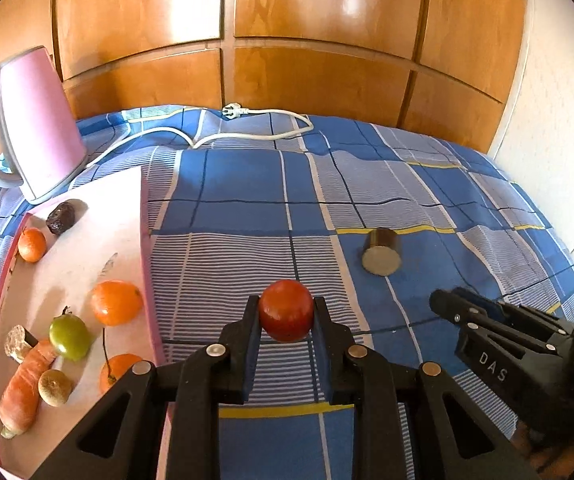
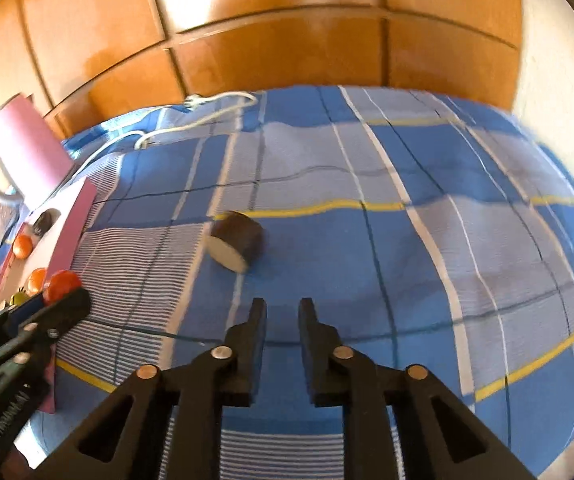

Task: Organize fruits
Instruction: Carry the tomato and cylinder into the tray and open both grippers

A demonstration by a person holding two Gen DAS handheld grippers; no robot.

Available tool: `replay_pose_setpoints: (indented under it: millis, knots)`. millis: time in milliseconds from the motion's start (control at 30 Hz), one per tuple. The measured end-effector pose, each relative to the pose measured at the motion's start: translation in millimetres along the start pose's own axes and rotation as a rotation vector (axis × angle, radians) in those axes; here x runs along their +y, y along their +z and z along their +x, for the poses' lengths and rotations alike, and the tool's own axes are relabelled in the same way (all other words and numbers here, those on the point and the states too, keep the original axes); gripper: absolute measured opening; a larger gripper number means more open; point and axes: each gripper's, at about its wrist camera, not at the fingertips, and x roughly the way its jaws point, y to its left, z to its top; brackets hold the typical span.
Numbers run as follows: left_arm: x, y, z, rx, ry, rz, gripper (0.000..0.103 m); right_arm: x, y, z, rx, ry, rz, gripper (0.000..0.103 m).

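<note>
My left hand-held gripper (image 1: pixel 286 308): clamps round red tomato (image 1: pixel 286 310), just right of pink board (image 1: pixel 87 240).
My right hand-held gripper (image 2: pixel 283 308): parted, holding nothing.
Room: open blue checked bedspread (image 1: pixel 247 184) right of board.

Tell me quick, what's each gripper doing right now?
Left gripper: shut on the tomato.
Right gripper: open, holding nothing.

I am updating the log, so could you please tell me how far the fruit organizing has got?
Done: several oranges, including a round orange, a green fruit and a carrot already lie on the pink tray. In hand: the left gripper holds a red round fruit beside the tray. Left: a dark cut cylindrical piece lies on the blue checked cloth; the right gripper is open and holds nothing.
</note>
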Motion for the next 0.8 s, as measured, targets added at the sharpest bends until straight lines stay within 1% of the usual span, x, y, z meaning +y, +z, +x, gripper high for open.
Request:
replay_pose_setpoints:
  millis: [33,133,167,300,333,400,433,467,600,633,667,733,800]
  knots:
    - [0.5,0.1,-0.3,-0.001,-0.003,-0.004,0.024,-3.3,-0.9,0.8,0.007,0.008,0.015,0.028]
    - [1.9,0.5,-0.9,-0.005,-0.01,-0.007,0.024,-2.6,-0.2,-0.2,0.001,0.014,0.015,0.033]
    - [2.4,0.9,-1.7,-0.008,-0.01,-0.007,0.024,0.4,1.8,-0.5,-0.005,0.025,0.004,0.037]
    - [8.5,3.9,-5.0,-0.02,-0.007,-0.025,0.024,18.8,16.1,0.2,-0.032,0.077,-0.045,0.041]
    - [10.3,4.8,-5.7,-0.024,-0.004,-0.03,0.024,22.6,19.5,1.0,-0.036,0.091,-0.05,0.045]
    - [13.3,6.8,-6.3,-0.028,0.001,-0.037,0.024,33.6,26.4,3.7,-0.048,0.108,-0.078,0.056]
    - [14.4,7.6,-6.9,-0.031,0.003,-0.04,0.024,38.3,28.7,6.0,-0.052,0.105,-0.094,0.064]
    - [15.2,8.1,-7.5,-0.035,0.005,-0.04,0.024,43.7,30.7,9.7,-0.052,0.085,-0.115,0.065]
    - [16.8,9.6,-7.8,-0.04,0.009,-0.037,0.024,51.6,36.7,34.2,-0.008,0.018,-0.147,0.065]
    - [16.8,9.5,-7.4,-0.04,0.01,-0.037,0.024,51.8,36.4,41.2,0.012,-0.008,-0.157,0.058]
    - [17.3,9.4,-6.7,-0.038,0.009,-0.037,0.024,50.9,35.1,44.8,0.018,-0.025,-0.158,0.041]
    - [18.3,9.3,-5.6,-0.035,0.01,-0.041,0.024,45.8,31.3,47.8,0.022,-0.027,-0.137,0.038]
    - [18.6,9.3,-4.5,-0.032,0.012,-0.045,0.024,42.8,29.2,46.3,0.011,-0.034,-0.144,0.038]
